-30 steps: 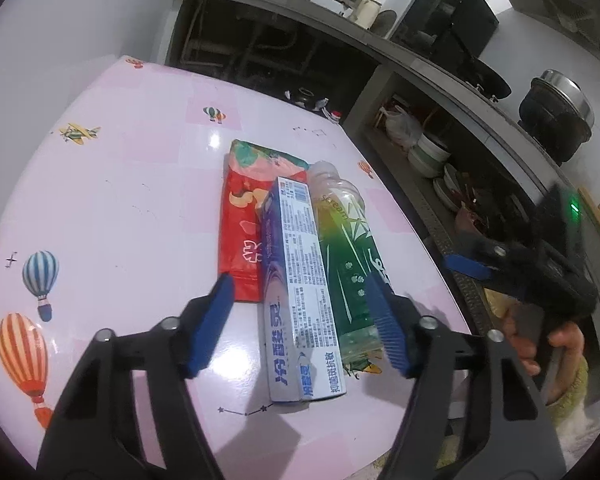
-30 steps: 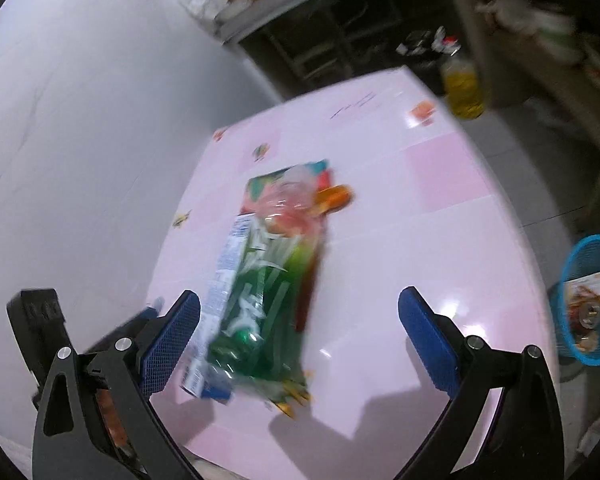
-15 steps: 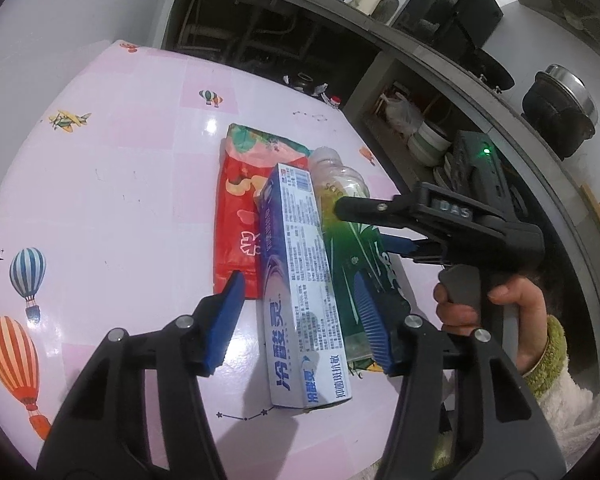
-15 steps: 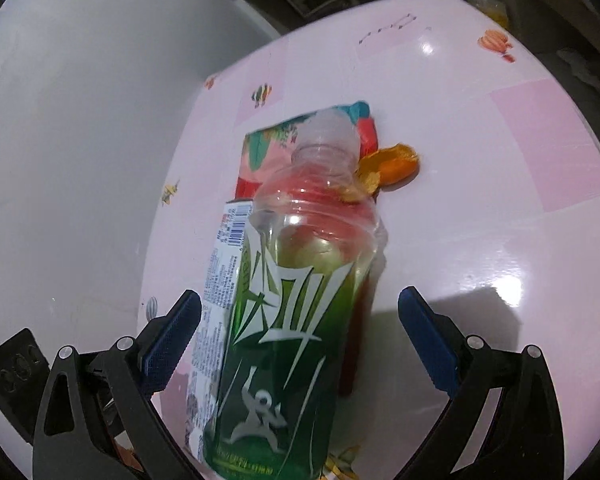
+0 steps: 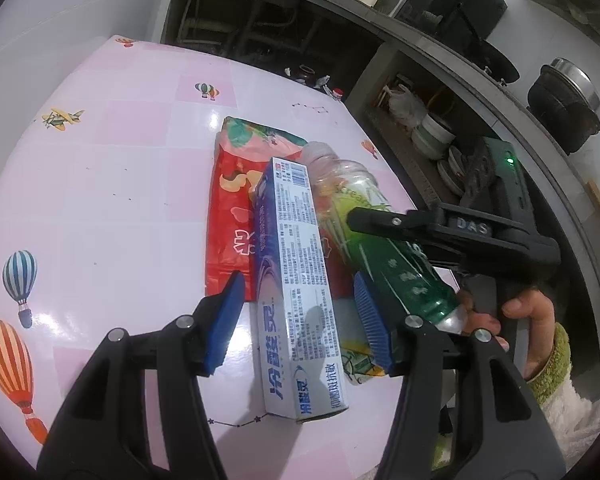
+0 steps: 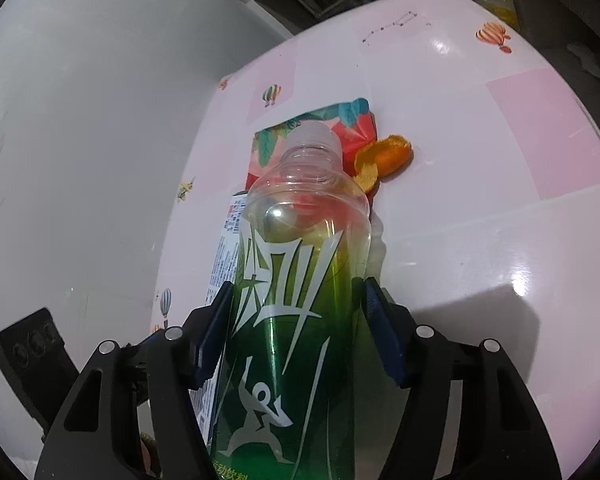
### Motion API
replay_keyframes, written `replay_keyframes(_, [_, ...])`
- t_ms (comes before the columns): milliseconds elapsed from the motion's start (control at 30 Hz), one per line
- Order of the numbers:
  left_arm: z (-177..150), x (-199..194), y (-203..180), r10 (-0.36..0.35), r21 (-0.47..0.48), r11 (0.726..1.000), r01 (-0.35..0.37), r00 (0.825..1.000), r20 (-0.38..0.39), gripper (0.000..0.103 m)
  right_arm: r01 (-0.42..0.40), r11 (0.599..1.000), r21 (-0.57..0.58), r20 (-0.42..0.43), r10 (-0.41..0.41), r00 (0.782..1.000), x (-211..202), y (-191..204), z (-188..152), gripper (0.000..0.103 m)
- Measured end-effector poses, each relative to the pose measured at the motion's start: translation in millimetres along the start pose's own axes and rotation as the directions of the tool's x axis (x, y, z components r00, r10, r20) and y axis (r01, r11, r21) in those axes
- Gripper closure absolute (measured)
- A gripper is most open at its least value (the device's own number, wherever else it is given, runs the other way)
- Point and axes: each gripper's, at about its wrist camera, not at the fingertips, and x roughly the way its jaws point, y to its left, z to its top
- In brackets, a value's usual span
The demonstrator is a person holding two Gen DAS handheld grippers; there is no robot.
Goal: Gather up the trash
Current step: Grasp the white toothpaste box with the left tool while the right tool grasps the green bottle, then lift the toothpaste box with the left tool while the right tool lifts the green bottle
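Note:
A blue-and-white toothpaste box [image 5: 296, 272] lies on top of a red snack bag [image 5: 232, 208] on the pink table [image 5: 100, 200]. My left gripper [image 5: 296, 320] stands open astride the box's near half, its pads clear of both sides. Beside the box lies a clear bottle with a green label [image 6: 296, 264], cap pointing away. My right gripper [image 6: 296, 320] is closing on the bottle's lower half, and both blue pads touch its sides. A piece of orange peel [image 6: 388, 156] sits by the bottle's neck, next to the bag [image 6: 320, 120].
A hand [image 5: 516, 312] with a green cuff holds the right gripper at the table's right edge. Beyond that edge are dark shelves with bowls [image 5: 432, 136] and a black pot [image 5: 564, 100]. A bottle of yellow liquid [image 6: 496, 4] stands past the table's far corner. A white wall runs along the left.
My right gripper came down over the bottle and its jaws narrowed from wide open until the pads met the bottle's sides. The left gripper stayed over the toothpaste box.

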Motion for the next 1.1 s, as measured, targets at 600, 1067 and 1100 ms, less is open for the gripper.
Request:
replay_keyframes(600, [12.4, 38.9, -32.3, 0.167, 0.131, 0.979, -0.157, 0.984, -0.070, 0.038, 0.158, 0.987, -0.004, 0.153, -0.156, 0.976, -94.0, -28.5, -61.4, 0.041])
replay_keyframes(1067, [8.0, 65.6, -38.3, 0.318, 0.230, 0.929, -0.290, 0.943, -0.098, 0.069, 0.214, 0.976, 0.043, 0.123, -0.218, 0.968, -87.7, -49.1, -80.8, 0.040])
replay_keyframes(1100, [8.5, 65.4, -38.0, 0.316, 0.231, 0.930, -0.287, 0.944, -0.097, 0.070, 0.214, 0.976, 0.043, 0.121, -0.217, 0.969, -87.2, -49.2, -80.1, 0.040])
